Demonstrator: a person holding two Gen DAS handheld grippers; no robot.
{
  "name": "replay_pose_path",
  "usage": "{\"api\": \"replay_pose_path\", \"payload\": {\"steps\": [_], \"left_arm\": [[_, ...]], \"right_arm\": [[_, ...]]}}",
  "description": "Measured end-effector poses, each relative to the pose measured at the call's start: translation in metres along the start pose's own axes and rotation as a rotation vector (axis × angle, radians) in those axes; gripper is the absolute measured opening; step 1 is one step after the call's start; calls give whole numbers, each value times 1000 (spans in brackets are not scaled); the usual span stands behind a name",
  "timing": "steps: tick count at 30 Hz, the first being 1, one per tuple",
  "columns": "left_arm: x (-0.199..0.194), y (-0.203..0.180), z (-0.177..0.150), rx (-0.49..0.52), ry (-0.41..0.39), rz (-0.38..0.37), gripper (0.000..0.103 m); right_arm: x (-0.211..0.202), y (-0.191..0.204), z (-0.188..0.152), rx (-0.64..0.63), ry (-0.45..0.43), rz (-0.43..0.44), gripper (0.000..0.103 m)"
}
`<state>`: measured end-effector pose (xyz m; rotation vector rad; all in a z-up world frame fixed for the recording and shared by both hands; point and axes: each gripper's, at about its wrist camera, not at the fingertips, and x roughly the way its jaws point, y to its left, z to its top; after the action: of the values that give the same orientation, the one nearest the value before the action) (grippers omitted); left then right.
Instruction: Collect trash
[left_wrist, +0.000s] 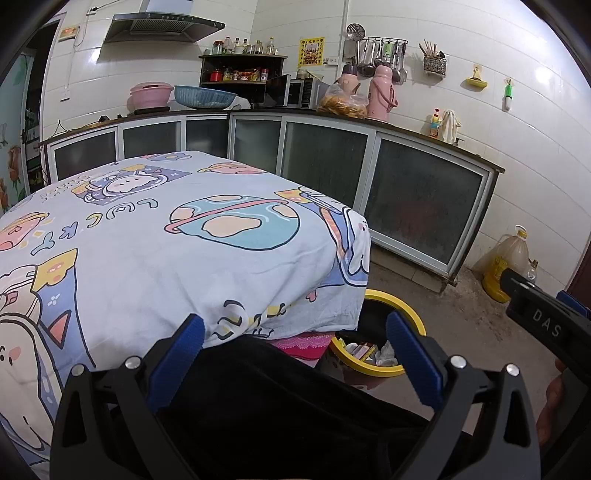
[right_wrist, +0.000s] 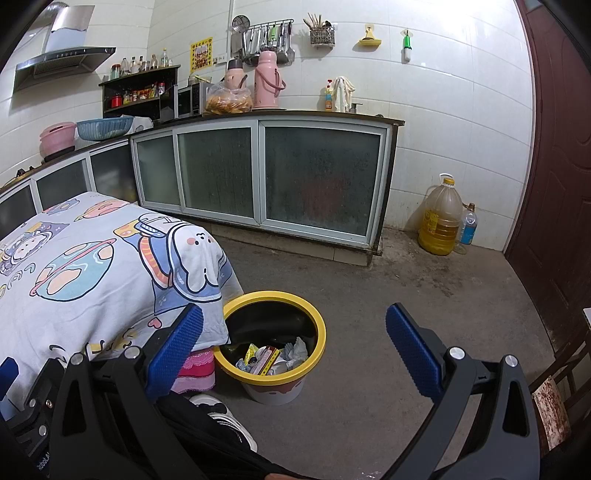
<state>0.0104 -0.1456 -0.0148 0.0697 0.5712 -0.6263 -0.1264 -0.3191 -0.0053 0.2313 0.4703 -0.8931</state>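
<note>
Wide-spread left tool (left_wrist: 295, 332) over tablecloth (left_wrist: 147, 240)

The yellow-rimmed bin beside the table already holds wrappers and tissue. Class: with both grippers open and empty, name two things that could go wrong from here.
1. The tablecloth drapes over part of the yellow-rimmed bin, so a dropped piece may catch on the cloth or land on the floor.
2. The bin stands close to the person's shoe; a nudge might tip it and spill the wrappers.
The left gripper and right gripper hold nothing.
</note>
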Motion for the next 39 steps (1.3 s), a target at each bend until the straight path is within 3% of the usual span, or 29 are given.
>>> {"api": "replay_pose_path", "payload": {"steps": [39], "left_arm": [[-1,3,0,15,2,-18,95]], "right_arm": [[3,-2,5,-4,6,5,95]]}}
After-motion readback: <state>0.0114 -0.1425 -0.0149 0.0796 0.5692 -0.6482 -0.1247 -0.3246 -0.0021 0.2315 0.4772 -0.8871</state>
